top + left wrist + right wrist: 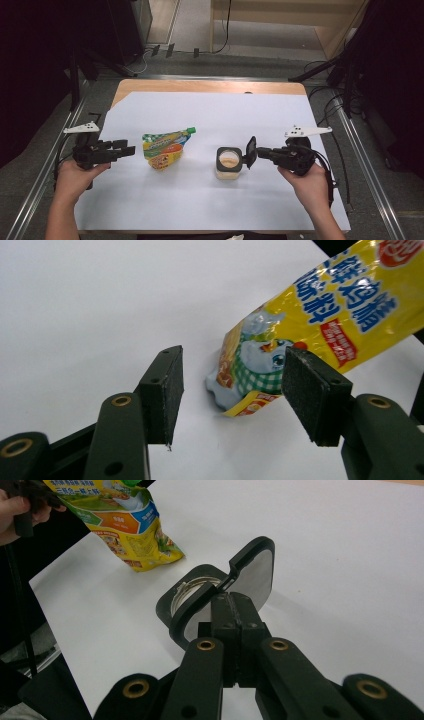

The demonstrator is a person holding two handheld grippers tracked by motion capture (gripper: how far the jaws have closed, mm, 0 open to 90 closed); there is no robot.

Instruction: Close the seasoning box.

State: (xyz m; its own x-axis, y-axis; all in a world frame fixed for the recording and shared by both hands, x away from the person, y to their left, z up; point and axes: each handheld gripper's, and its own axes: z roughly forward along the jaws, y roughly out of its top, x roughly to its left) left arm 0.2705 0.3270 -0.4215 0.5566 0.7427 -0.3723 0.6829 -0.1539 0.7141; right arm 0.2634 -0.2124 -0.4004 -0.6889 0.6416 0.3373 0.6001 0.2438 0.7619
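The left gripper [131, 149] has its jaws partly open with nothing between the pads; in the left gripper view the bottom corner of the yellow seasoning pouch [310, 325] lies just ahead of them, close to the right-hand pad [312, 392] but apart from it. The right gripper [256, 152] has its jaws pressed fully together, and their tips meet the hinged black flip lid [252, 572] of the small jar [229, 165], which stands swung up and open; whether the tips pinch the lid's edge or only push against it I cannot tell. The pouch carries large blue Chinese characters on yellow, a red label with white characters too small to read, a cartoon figure over a green-and-white check pattern, and a green screw cap [191, 130] at its 2 o'clock end. It lies flat on the white sheet [210, 110] at about 9 o'clock from the jar, well apart from it. The jar sits near the sheet's middle, black-rimmed, holding a pale tan powder or paste under the open mouth.
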